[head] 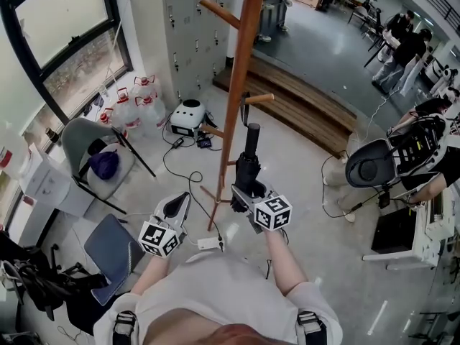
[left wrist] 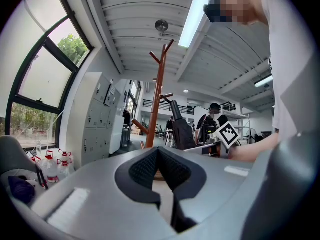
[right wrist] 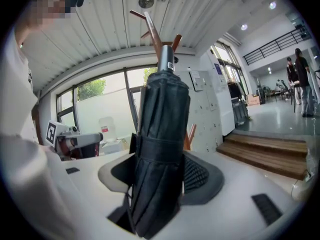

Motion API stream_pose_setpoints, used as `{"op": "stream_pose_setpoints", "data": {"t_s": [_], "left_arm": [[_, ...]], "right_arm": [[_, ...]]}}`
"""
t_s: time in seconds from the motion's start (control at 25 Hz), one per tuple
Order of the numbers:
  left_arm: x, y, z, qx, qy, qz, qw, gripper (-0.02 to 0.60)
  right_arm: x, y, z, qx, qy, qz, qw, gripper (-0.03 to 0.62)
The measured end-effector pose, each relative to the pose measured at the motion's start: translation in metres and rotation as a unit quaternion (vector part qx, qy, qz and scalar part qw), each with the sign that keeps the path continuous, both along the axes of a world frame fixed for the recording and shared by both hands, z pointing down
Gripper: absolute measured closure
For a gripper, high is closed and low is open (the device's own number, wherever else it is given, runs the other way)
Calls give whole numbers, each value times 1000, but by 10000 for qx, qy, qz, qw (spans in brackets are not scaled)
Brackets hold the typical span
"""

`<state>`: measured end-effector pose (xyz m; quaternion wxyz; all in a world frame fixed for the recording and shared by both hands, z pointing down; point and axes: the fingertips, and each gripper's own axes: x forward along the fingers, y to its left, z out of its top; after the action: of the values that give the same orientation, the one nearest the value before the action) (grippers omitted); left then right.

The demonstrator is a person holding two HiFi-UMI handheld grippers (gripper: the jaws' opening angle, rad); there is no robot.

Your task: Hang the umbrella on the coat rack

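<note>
Right tongs (head: pixel 246 190) grip the umbrella (head: pixel 250 162) (left tongs (head: pixel 177 205) closed, empty); bumping a coat rack (head: pixel 243 63) peg could knock it loose.

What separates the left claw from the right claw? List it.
The left claw is empty, jaws together; the right claw is clamped on the folded black umbrella, held upright. In the head view the left claw sits away from the coat rack pole; the right claw is close beside it. Both carry marker cubes.
</note>
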<state>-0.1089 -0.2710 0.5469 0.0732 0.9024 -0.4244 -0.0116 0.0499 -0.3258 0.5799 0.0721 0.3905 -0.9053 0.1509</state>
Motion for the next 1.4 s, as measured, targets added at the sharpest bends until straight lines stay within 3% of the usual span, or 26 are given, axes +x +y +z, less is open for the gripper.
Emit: {"op": "stream_pose_setpoints", "data": {"t_s": [0.24,0.48,0.68,1.0,1.4], "left_arm": [[0,1,-2,-1,-2,-26,10000,572],[0,2,6,-49,-44,-51,10000,572],[4,3,6,-54,-50,-30,10000,572],[5,7,5,-81,-63,-59,9999,572],[1,6,8,-97,-101,-147,9998,572]], "right_arm": [[4,2,27,-284,149,63,9995,345],[9,-5,54,-284,660,228,9972,345],[19,-28,65,-308,1068,539,9923,345],[18,-60,81,-416,1600,652,9841,345],[4,-94,92,-427,1902,711,9782,345]]}}
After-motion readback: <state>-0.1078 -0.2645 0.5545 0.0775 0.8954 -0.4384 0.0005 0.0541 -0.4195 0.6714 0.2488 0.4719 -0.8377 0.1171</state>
